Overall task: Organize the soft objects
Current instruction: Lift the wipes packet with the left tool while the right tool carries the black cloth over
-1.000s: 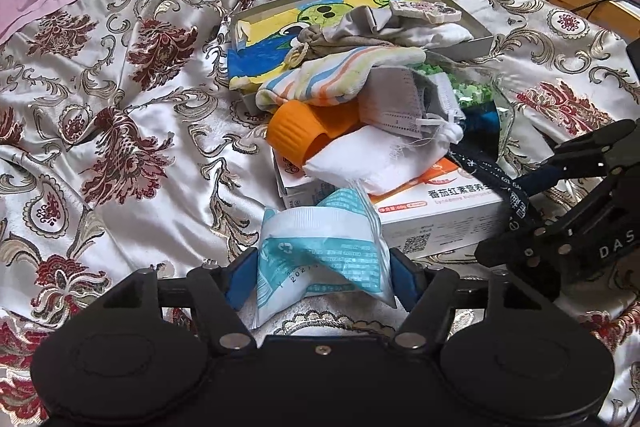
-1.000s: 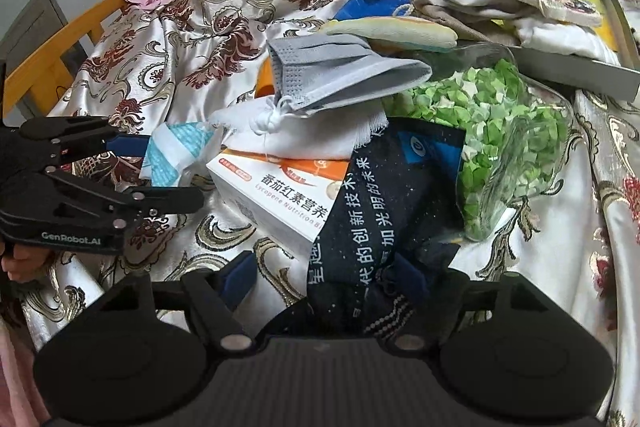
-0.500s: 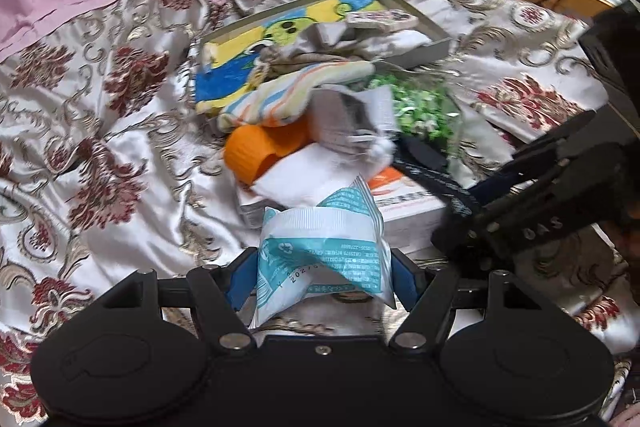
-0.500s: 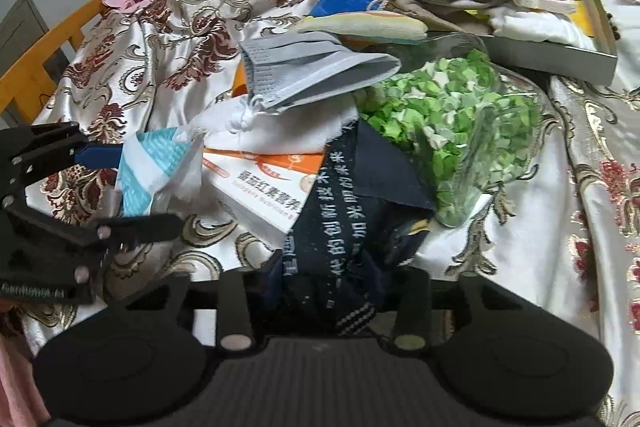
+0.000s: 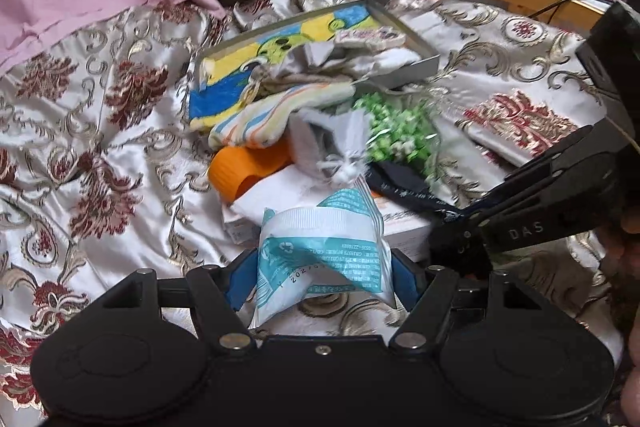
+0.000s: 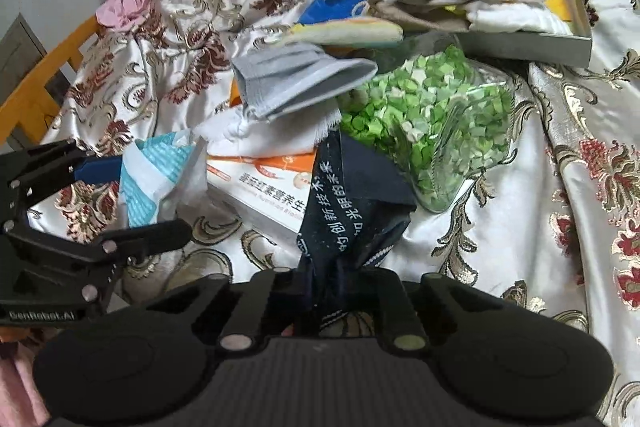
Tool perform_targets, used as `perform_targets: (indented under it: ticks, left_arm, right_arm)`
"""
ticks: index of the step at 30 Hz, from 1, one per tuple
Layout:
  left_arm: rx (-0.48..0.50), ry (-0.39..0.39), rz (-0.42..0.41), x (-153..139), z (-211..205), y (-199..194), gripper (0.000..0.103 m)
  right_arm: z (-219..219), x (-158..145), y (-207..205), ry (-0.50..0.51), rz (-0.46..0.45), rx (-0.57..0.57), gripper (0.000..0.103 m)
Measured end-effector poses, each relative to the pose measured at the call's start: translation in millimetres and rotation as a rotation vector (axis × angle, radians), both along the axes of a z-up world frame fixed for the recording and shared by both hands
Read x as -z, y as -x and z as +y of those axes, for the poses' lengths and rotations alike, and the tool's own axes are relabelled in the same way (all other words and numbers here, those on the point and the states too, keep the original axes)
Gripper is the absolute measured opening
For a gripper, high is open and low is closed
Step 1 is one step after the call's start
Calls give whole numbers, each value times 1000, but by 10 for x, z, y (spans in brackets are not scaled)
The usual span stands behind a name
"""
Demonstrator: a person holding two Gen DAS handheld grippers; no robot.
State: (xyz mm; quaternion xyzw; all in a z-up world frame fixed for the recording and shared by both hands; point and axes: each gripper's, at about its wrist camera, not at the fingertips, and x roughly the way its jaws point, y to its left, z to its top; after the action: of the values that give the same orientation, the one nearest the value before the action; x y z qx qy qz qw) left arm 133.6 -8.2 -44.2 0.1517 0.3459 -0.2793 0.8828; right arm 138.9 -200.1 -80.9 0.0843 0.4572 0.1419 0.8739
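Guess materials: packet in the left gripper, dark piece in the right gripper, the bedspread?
Packet in the left gripper: thin plastic film, likely; glossy, crinkled, ribbed sealed edge.
Dark piece in the right gripper: woven fabric, matte navy with printed white characters; it drapes and bunches at the jaws.
Bedspread: satin-like brocade, shiny, with woven floral pattern.

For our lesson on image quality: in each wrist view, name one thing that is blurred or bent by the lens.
Left wrist view: the grey mask and green confetti bag are motion-smeared, while the teal packet stays sharp. Right wrist view: the fisheye lens bows the grey tray, and the satin bedspread shows glare.
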Motion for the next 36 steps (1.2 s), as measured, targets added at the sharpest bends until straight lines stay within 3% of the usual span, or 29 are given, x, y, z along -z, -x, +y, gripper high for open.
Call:
perform_targets:
  ticks: [6, 15, 20, 36]
  left_arm:
    - [-8, 42, -22, -109, -80, 120, 71]
    - [-39, 76, -90, -241, -153, 267, 71]
    - [-51, 92, -117, -277, -190, 297, 71]
    - [-88, 162, -154, -396, -160, 258, 71]
  right_arm:
    - [-93, -229, 126, -47, -83, 2, 9]
    - [-7, -558, 326, 50, -290, -61, 9]
    - [-15, -678, 372, 35, -334, -54, 9]
    - [-85, -959, 377, 133, -501, -58, 9]
